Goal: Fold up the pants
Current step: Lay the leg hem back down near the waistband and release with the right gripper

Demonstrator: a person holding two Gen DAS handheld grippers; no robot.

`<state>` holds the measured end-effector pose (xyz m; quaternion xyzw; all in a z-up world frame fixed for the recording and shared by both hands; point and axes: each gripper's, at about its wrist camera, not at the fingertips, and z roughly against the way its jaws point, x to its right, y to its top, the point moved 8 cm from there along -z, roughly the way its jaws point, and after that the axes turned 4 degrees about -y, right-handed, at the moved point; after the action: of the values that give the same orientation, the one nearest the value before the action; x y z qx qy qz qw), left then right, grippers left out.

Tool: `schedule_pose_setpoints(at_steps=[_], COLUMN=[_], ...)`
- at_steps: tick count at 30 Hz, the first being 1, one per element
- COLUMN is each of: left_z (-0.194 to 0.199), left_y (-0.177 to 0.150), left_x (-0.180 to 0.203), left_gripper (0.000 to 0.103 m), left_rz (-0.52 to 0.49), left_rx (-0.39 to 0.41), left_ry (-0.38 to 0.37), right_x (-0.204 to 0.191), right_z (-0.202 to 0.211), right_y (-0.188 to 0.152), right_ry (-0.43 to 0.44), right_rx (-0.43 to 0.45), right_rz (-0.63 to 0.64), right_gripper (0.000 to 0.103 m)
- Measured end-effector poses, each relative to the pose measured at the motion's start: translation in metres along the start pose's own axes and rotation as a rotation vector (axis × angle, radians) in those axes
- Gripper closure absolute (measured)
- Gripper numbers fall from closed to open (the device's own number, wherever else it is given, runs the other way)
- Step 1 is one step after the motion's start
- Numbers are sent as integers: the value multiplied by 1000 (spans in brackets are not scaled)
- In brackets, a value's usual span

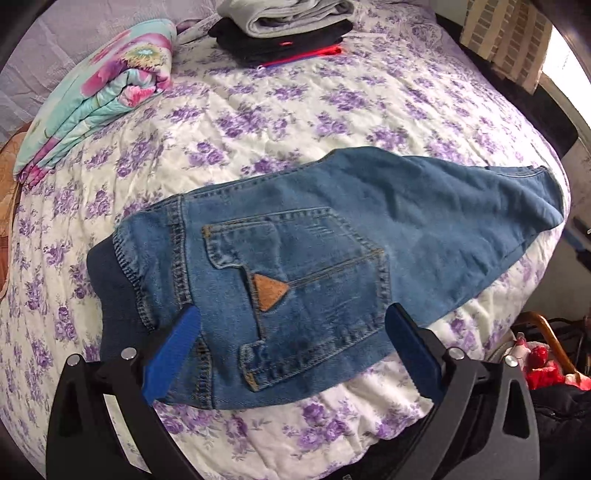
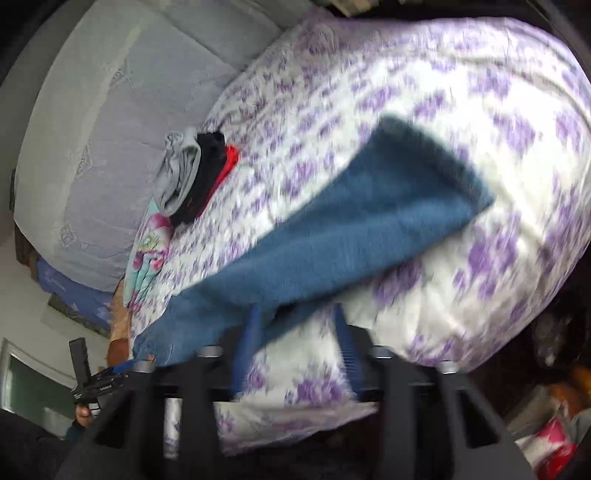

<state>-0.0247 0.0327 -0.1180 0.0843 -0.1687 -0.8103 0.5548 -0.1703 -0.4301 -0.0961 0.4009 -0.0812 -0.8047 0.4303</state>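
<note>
1. Left gripper (image 1: 291, 328) spread wide, pads either side of the jeans' (image 1: 314, 258) waist end in the lower centre of its frame, pressing on nothing.
2. Right gripper (image 2: 295, 332) also spread; the frame is blurred, so contact is hard to call, but the denim edge looks to lie just past the fingertips, not pinched.
3. Jeans lie on the floral bedspread (image 1: 258, 110), running from lower left to mid right of the left view. They look folded leg over leg, back pocket up.
4. Left to do, my read: fold across the length, then add to the folded stack (image 1: 284, 33) at top centre.
</note>
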Motion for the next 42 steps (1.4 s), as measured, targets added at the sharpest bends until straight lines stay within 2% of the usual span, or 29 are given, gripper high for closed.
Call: schedule_pose_setpoints(at_steps=[2,3,4,8,11,13,14,15,16,18,21,22,23,26,28,29,30,31,32,34,37,40,42], left_z=[-18,-27,-30,-25,-22,-22,-23,-24,-24,-25,-24,-24,-26,-29,-26,-23,-19,-14,-9,1,13,14,10], left_y=[-8,-15,-18,-15,-14,-15,-15,-15,-15,-14,-9,-7,-6,-5,-5,-5,-4,-2,0,6,19,31,35], left_x=[-16,-21,-22,-19,-19,-17,-17,-17,-18,-19,-22,-23,-25,-26,-26,-25,-23,-21,-17,-8,7,22,32], left_gripper=[5,4,4,5,5,4,4,4,4,4,4,4,4,4,4,4,5,5,5,5,5,5,5], left_rz=[20,4,-13,-23,-16,-13,-5,2,11,26,28,24,26,34,24,21,14,4,-9,-35,-71,-96,-131], left_rx=[-63,-97,-96,-88,-105,-113,-120,-124,-127,-132,-129,-129,-135,-152,-151,-151,-148,-138,-122,-86,-27,-7,-8], left_ry=[41,61,66,104,134,157,167,175,181,193,230,244,250,252,263,264,256,247,238,216,177,131,113], right_x=[2,4,7,27,41,43,42,40,37,33,27,26,28,55,54,54,55,59,62,62,72,88,94], right_z=[14,17,17,-20,-60,-84,-92,-95,-97,-93,-82,-86,-95,-142,-140,-132,-121,-107,-91,-65,-39,-45,-57], right_y=[39,57,73,116,124,119,116,115,117,124,150,157,159,136,137,141,146,151,154,147,119,85,78], right_ry=[-56,-82,-101,-201,-84,-31,-8,8,43,85,141,147,118,-116,-113,-116,-110,-147,-180,-141,-104,-66,-19], right_rx=[92,105,105,-45,-212,-338,-386,-405,-410,-404,-347,-341,-346,-462,-430,-413,-391,-348,-293,-251,-221,-250,-214], right_rz=[68,100,136,286,193,152,157,170,174,173,148,152,157,221,224,206,177,155,147,140,40,-89,-176], right_gripper=[27,27,26,24,25,48,65,84,97,98,98,98,98,96,88,74,44,27,21,21,21,21,21])
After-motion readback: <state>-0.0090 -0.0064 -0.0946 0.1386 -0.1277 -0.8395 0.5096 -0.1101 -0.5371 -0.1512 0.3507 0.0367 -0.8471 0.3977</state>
